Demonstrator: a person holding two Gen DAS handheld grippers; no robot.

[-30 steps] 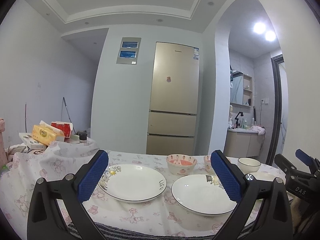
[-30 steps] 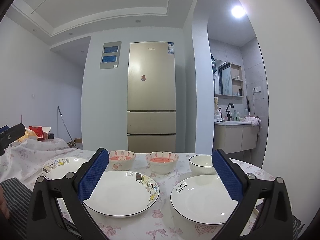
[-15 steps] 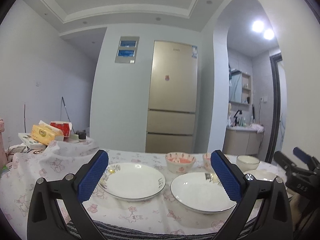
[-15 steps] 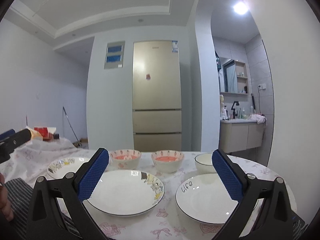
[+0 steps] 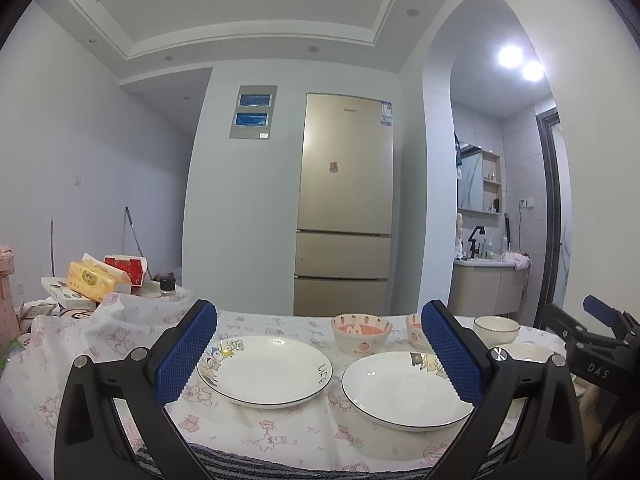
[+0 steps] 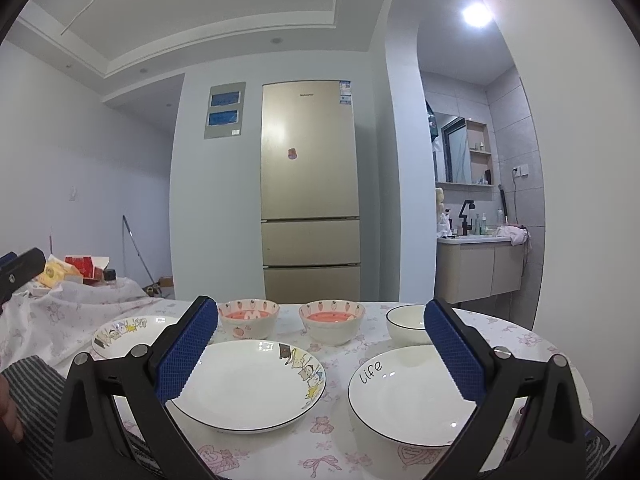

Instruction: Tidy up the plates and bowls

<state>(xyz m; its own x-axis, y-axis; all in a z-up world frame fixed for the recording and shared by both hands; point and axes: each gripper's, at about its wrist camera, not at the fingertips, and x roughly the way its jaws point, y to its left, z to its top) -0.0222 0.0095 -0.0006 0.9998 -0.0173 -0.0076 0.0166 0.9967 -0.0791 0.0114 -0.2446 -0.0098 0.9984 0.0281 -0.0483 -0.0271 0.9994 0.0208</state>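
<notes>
Three white plates lie on the floral tablecloth (image 6: 280, 452): a cartoon-rimmed left plate (image 6: 124, 334), a middle plate (image 6: 248, 384) and a right plate (image 6: 404, 392) marked "life". Behind them stand two pink strawberry bowls (image 6: 249, 318) (image 6: 331, 320) and a white bowl (image 6: 406, 322). My right gripper (image 6: 320, 354) hovers open at the near edge, above the middle and right plates. In the left wrist view my left gripper (image 5: 320, 354) is open over the left plate (image 5: 272, 368) and the middle plate (image 5: 404, 388). Neither gripper holds anything.
Tissue packs and boxes (image 5: 100, 276) sit piled at the table's far left. A striped cloth (image 5: 280, 464) lies along the near edge. A gold fridge (image 5: 344, 208) and a bathroom vanity (image 6: 476, 268) stand beyond the table. A hand (image 6: 8, 412) shows at the left.
Both cameras have drifted slightly and tilted up a little, showing more ceiling. The dishes have not moved, and both grippers stay open.
</notes>
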